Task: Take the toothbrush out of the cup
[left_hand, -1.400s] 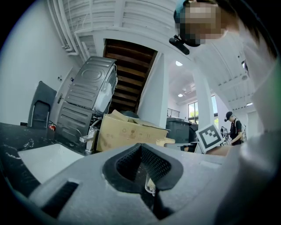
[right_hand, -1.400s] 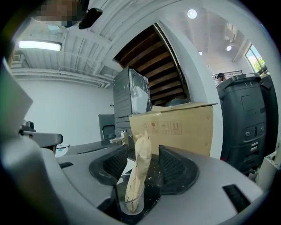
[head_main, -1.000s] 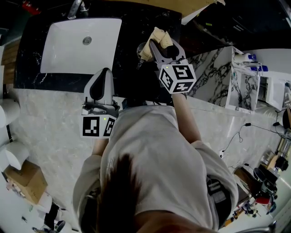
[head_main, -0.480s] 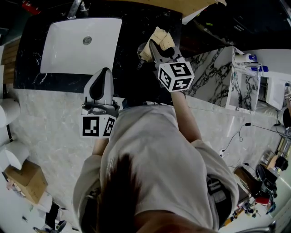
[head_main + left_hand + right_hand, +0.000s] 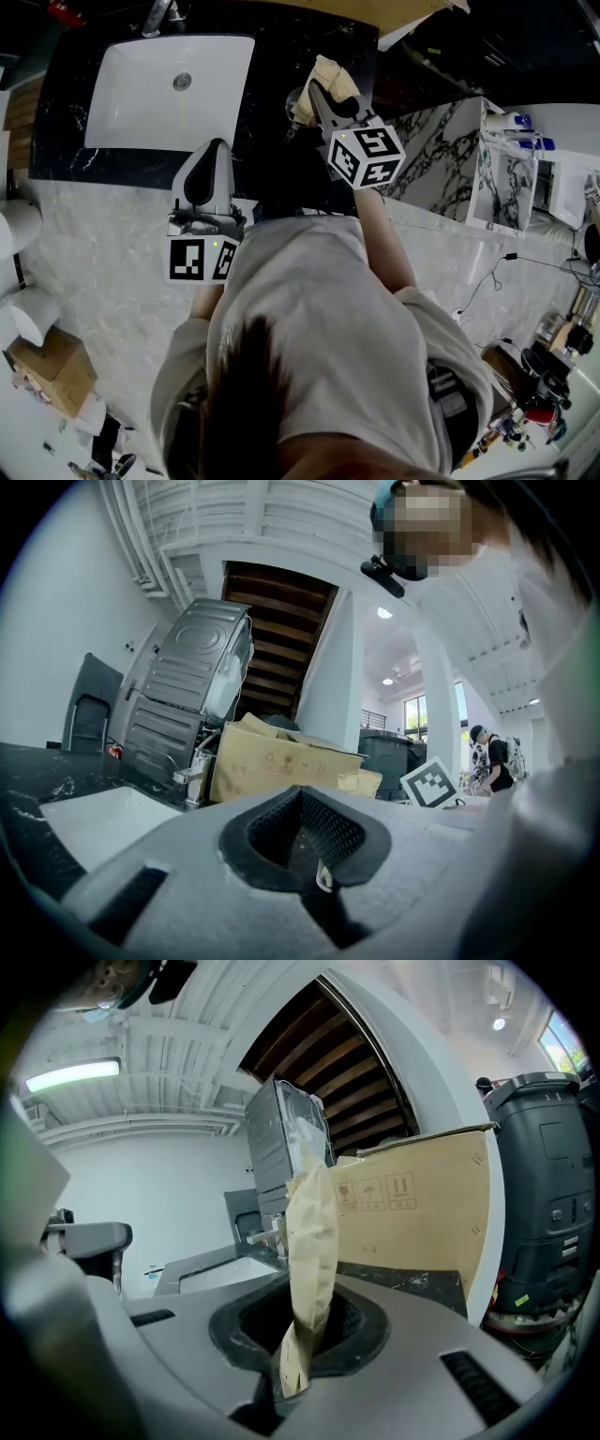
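Note:
The toothbrush (image 5: 328, 75), in a tan paper wrapper, stands up from a small cup (image 5: 294, 99) on the black counter to the right of the sink. My right gripper (image 5: 321, 92) has just been closing, and its jaws now press on the wrapped toothbrush (image 5: 309, 1241), which rises upright between them in the right gripper view. The cup is mostly hidden under the jaws. My left gripper (image 5: 209, 167) hangs level at the counter's front edge, left of the cup. Its jaws (image 5: 305, 855) are together with nothing held.
A white sink basin (image 5: 169, 94) with a tap (image 5: 159, 14) is set in the black marble counter (image 5: 272, 56). A marbled partition (image 5: 441, 159) stands at the right. A cardboard box (image 5: 422, 1213) leans behind the counter. My body covers the lower head view.
The right gripper's jaws have drawn in around the wrapped toothbrush and now pinch it. Its marker cube has shifted a little. The left gripper has not moved.

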{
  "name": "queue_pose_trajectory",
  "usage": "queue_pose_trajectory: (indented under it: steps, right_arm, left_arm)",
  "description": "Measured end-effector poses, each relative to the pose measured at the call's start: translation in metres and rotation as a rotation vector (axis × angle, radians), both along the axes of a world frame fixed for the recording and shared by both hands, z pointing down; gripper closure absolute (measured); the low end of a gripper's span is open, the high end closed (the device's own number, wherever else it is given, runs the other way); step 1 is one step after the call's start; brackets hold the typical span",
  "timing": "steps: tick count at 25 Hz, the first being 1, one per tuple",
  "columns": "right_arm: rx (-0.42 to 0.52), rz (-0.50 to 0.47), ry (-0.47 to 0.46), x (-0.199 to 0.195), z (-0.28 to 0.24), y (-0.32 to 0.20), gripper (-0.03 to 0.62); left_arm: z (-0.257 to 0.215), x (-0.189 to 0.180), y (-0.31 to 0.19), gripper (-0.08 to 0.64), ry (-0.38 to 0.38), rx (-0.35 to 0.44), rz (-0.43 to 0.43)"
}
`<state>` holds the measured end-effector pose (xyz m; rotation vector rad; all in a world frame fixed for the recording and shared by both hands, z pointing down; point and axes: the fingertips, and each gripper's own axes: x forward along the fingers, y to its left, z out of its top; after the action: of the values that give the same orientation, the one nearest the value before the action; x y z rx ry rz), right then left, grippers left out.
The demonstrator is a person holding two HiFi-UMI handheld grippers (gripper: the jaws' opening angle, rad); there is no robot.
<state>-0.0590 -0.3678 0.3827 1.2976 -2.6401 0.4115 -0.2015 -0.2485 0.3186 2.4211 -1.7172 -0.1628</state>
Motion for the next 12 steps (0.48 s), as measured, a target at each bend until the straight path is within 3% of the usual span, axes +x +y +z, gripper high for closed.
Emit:
queue_pose_trajectory:
  steps: [12]
  right_arm:
    - [0.046,0.013,-0.033,0.005,-0.018,0.003,0.557]
  left_arm:
    - [-0.002,0.001,0.003,0.546,0.000,0.010,-0.001]
